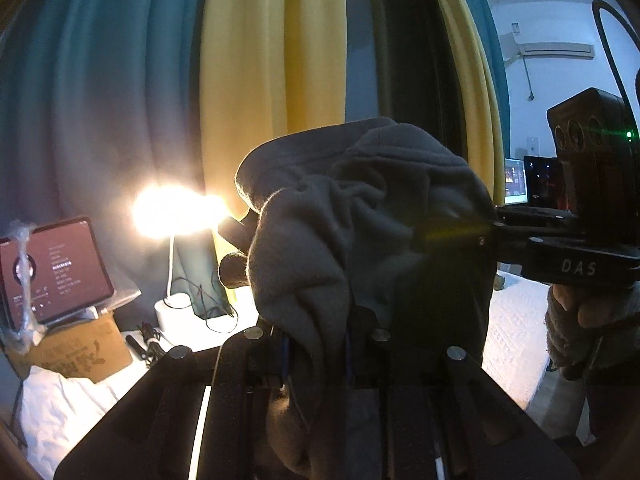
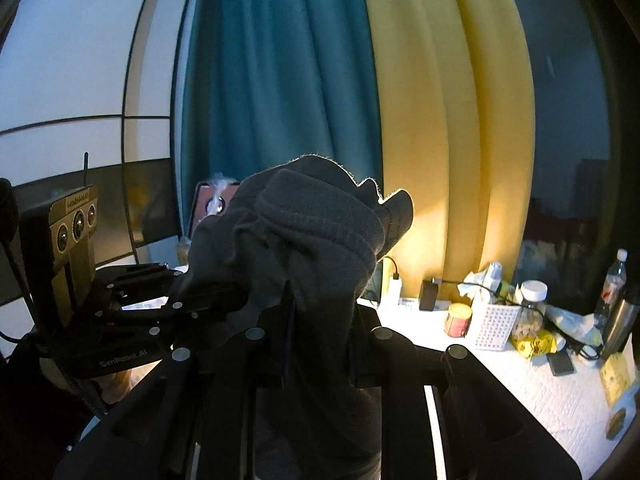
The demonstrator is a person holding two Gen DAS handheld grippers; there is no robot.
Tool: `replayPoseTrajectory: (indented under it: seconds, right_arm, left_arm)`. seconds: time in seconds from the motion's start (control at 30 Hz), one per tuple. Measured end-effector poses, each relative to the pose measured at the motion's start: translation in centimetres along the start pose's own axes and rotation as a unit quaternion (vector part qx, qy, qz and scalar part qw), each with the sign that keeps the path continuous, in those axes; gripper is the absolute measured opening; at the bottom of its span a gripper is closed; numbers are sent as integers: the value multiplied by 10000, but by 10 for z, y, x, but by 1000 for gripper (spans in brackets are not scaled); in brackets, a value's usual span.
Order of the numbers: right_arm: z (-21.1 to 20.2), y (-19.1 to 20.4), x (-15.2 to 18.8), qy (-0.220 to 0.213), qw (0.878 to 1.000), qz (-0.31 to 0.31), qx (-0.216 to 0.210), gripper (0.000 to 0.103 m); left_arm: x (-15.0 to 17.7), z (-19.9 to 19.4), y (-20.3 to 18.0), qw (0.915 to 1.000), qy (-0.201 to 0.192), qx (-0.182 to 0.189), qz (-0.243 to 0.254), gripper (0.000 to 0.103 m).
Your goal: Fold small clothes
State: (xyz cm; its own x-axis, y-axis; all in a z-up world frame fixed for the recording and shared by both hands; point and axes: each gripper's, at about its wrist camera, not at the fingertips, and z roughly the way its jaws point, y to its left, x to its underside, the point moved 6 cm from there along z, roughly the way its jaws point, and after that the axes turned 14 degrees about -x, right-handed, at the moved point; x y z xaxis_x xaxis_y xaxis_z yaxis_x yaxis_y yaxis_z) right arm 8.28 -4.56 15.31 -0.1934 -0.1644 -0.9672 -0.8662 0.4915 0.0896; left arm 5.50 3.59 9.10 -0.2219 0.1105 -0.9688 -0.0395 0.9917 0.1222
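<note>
The left tool (image 1: 316, 344) is clenched on a bunched grey fleece garment (image 1: 360, 216), which rises in a crumpled heap straight ahead of its fingers and hides most of them. From the right of that tool, the right tool (image 1: 496, 228) reaches in level and its tips disappear into the same cloth; a hand (image 1: 588, 312) in a grey sleeve grips its handle below.

Seen from the right tool (image 2: 316, 320), the garment (image 2: 304, 240) likewise stands clamped between its fingers, a ribbed hem folded over the top, and the left tool (image 2: 224, 300) comes in from its left side, tips buried in the fabric. The cloth hangs clear in the air, held up by both.

Beyond the left tool, to its left, glows a lamp (image 1: 176, 212), with what looks like a tablet (image 1: 56, 268) propped further left. To the right of the right tool lies a white table (image 2: 520, 376) cluttered with jars and bottles.
</note>
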Motion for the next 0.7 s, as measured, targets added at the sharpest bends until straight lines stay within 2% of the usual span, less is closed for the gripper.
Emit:
replayPoseTrajectory:
  seconds: [0.3, 0.6, 0.7]
  right_arm:
    - [0, 21, -17, -117, 9995, -255, -124, 21]
    - [7, 57, -30, -197, 9972, -584, -426, 21]
    - [13, 71, -33, -197, 9961, -671, -545, 21]
  left_arm:
    - [-7, -20, 16, 9997, -178, -136, -86, 17]
    - [-10, -47, 45, 9984, -333, -412, -175, 17]
    - [-9, -57, 55, 9986, -317, -353, -234, 17]
